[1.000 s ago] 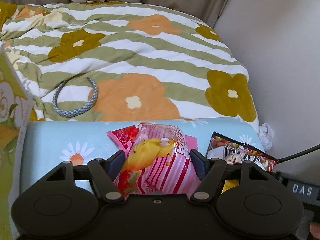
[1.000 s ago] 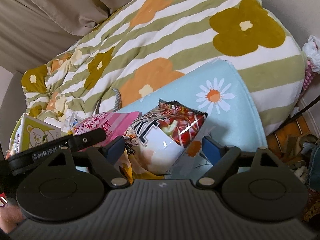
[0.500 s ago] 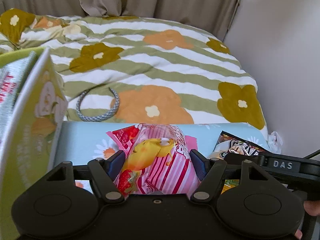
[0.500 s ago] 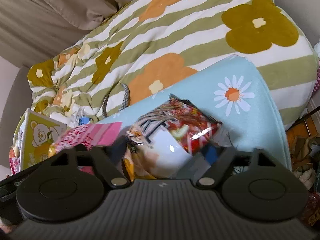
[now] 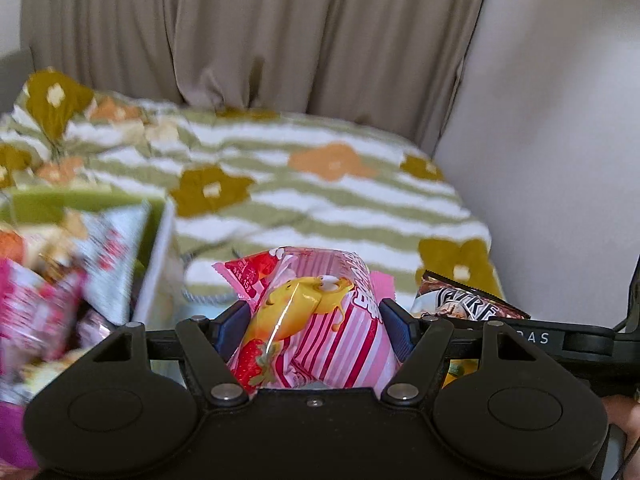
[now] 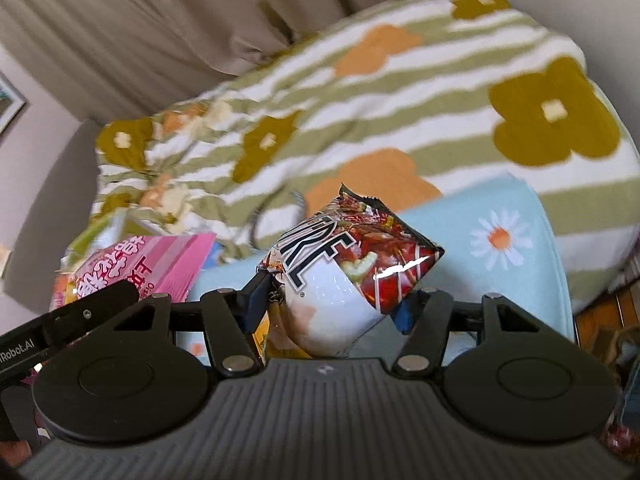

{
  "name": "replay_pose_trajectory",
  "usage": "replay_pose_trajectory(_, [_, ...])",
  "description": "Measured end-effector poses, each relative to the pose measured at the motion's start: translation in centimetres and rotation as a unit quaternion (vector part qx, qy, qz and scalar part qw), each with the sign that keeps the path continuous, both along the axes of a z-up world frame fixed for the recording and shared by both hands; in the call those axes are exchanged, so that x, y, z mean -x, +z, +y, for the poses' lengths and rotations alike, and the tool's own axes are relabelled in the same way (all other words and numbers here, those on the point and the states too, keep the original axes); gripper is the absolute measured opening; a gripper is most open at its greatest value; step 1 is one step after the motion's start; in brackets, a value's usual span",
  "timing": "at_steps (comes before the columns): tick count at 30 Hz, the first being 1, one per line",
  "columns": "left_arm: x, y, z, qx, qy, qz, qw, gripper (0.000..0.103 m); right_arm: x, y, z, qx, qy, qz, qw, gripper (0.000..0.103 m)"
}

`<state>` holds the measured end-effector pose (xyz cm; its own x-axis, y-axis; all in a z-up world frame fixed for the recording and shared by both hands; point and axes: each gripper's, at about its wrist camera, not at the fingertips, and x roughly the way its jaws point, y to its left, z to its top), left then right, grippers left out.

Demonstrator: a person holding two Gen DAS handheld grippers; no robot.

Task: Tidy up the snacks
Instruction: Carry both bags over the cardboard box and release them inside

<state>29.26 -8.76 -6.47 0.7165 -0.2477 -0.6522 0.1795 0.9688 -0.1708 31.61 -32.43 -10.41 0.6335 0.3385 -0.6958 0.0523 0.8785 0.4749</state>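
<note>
My left gripper (image 5: 312, 320) is shut on a pink striped snack bag (image 5: 316, 320) with a yellow cartoon figure and holds it lifted above the bed. My right gripper (image 6: 332, 308) is shut on a red and white snack bag (image 6: 344, 276) with black letters, also lifted. That bag shows in the left wrist view (image 5: 464, 304) at the right. The pink bag shows in the right wrist view (image 6: 144, 268) at the left. A green and white box (image 5: 152, 264) holding several snack packs (image 5: 48, 292) stands at the left, blurred.
A striped flower blanket (image 5: 320, 184) covers the bed. A light blue daisy cushion (image 6: 500, 248) lies below the grippers. A grey braided loop (image 6: 256, 228) lies on the blanket. Beige curtains (image 5: 256, 32) hang behind, and a white wall (image 5: 560, 120) stands at the right.
Both grippers have risen and tilted up with their bags. The right jaws closed on the red and white bag. The snack box came into the left wrist view from the left.
</note>
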Motion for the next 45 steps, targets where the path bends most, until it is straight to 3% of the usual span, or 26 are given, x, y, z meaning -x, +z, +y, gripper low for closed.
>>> replay_pose_trajectory(9, [4.1, 7.2, 7.1, -0.009, 0.025, -0.083, 0.9962, 0.074, 2.0, 8.4, 7.0, -0.015, 0.050, -0.090, 0.995, 0.075])
replay_pose_trajectory(16, [4.8, 8.2, 13.8, -0.014, 0.059, -0.098, 0.9934, 0.075, 2.5, 11.3, 13.8, -0.009, 0.077, -0.114, 0.990, 0.075])
replay_pose_trajectory(23, [2.8, 6.5, 19.9, 0.000, 0.080, -0.083, 0.9934, 0.075, 2.0, 11.5, 20.6, 0.004, 0.102, -0.108, 0.989, 0.075])
replay_pose_trajectory(30, [0.4, 5.0, 23.3, 0.016, 0.069, -0.062, 0.9956, 0.079, 0.8, 10.0, 25.8, 0.012, 0.108, -0.084, 0.990, 0.075])
replay_pose_trajectory(31, [0.0, 4.8, 23.6, 0.016, 0.069, -0.060, 0.9957, 0.081, 0.8, 9.8, 26.3, 0.012, 0.107, -0.081, 0.991, 0.075])
replay_pose_trajectory(33, [-0.2, 4.5, 24.1, 0.022, 0.068, -0.051, 0.9961, 0.099, 1.0, 9.5, 27.0, 0.015, 0.105, -0.075, 0.992, 0.075])
replay_pose_trajectory(34, [-0.2, 4.4, 24.4, 0.028, 0.071, -0.050, 0.9959, 0.101, 1.1, 9.4, 27.2, 0.017, 0.104, -0.071, 0.992, 0.075])
replay_pose_trajectory(45, [1.9, 4.6, 27.9, 0.078, 0.072, -0.043, 0.9934, 0.103, 2.5, 8.6, 28.5, 0.047, 0.087, -0.052, 0.994, 0.075])
